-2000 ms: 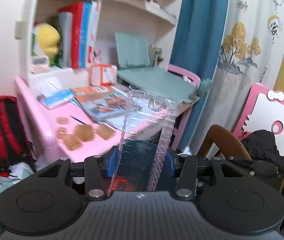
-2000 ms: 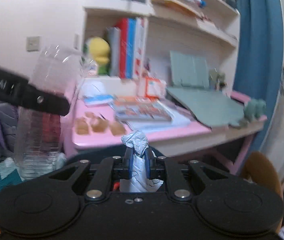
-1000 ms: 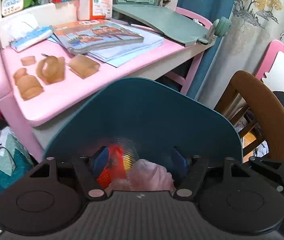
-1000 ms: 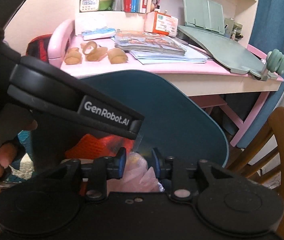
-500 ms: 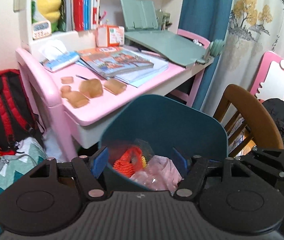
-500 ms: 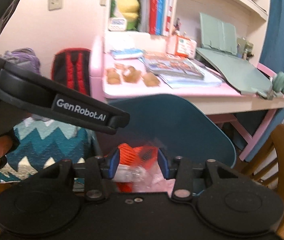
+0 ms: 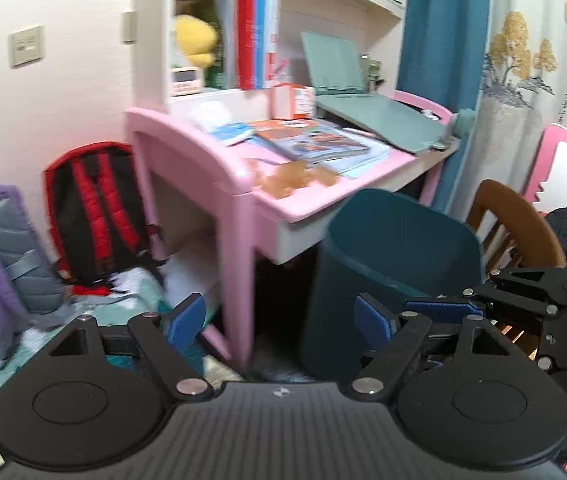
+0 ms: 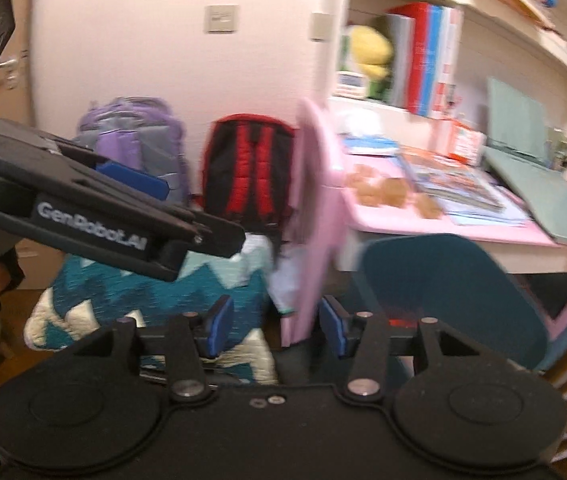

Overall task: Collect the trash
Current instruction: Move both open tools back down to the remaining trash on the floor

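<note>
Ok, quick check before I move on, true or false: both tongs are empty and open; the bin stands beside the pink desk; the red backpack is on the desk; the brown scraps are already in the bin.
1. Both the left tongs and right tongs are open and hold nothing. True.
2. The teal bin stands beside the pink desk. True.
3. The red backpack sits on the desk. False: it stands on the floor by the wall.
4. The brown scraps are in the bin. False: they lie on the desk.
</note>
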`<state>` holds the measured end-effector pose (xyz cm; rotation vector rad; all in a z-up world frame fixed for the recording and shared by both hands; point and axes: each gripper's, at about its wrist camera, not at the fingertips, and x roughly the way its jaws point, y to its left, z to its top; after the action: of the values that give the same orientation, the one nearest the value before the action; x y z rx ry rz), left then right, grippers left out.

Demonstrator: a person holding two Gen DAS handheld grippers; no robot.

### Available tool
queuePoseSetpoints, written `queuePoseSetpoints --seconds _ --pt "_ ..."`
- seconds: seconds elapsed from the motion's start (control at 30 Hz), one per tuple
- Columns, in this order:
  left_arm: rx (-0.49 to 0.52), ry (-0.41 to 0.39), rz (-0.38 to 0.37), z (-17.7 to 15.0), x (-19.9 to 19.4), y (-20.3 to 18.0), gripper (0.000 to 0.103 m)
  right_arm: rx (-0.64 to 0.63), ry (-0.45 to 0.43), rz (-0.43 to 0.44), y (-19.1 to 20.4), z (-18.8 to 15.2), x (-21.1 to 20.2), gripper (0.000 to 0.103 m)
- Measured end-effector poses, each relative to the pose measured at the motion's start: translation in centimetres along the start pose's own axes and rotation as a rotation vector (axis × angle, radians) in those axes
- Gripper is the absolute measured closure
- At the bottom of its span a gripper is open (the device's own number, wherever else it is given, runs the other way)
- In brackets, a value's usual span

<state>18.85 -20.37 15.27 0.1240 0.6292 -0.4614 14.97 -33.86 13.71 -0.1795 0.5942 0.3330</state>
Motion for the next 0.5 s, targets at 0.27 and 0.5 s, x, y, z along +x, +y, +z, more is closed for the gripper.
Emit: queuePoseSetpoints --seconds 0.27,0.5 --pt "-0.107 0.024 0.096 -5.9 -3.9 8.4 0.021 -0.007 0.011 0.197 6.3 0.3 3.6 0.053" --pt "-0.22 0.063 0.176 -12.3 -5.6 16.7 0.019 -0.058 0.037 0.348 12.3 -0.6 8.4 0.052"
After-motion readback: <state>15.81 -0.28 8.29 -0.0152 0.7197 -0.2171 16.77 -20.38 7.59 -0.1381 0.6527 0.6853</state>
